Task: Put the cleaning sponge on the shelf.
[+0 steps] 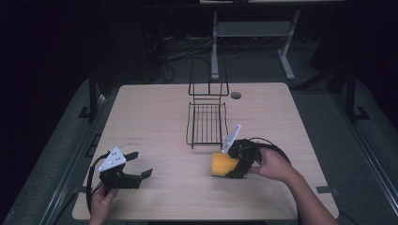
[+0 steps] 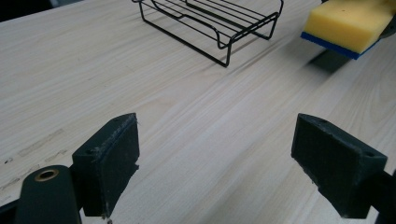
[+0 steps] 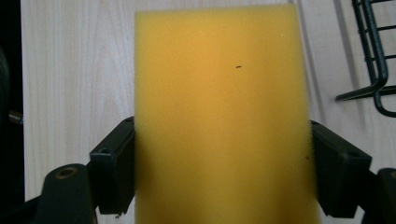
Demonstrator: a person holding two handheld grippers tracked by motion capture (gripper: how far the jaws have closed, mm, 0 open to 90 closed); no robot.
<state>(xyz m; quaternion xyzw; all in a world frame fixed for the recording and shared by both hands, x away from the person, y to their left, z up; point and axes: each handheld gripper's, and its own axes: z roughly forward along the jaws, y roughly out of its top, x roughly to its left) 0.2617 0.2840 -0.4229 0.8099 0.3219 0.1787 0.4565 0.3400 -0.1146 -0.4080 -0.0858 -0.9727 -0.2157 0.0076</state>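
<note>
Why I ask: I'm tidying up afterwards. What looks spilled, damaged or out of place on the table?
Nothing stands out. The right gripper holds the sponge intact, the wire rack sits upright, and the table shows no spill.

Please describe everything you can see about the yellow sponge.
The sponge is a rectangular block of porous yellow foam with a thin blue layer on its underside. Its yellow face is clean apart from one tiny dark speck. The right gripper holds it, one black jaw pressed against each long side. It is lifted off the table, casting a shadow there, just in front of the black wire rack and not touching it.
</note>
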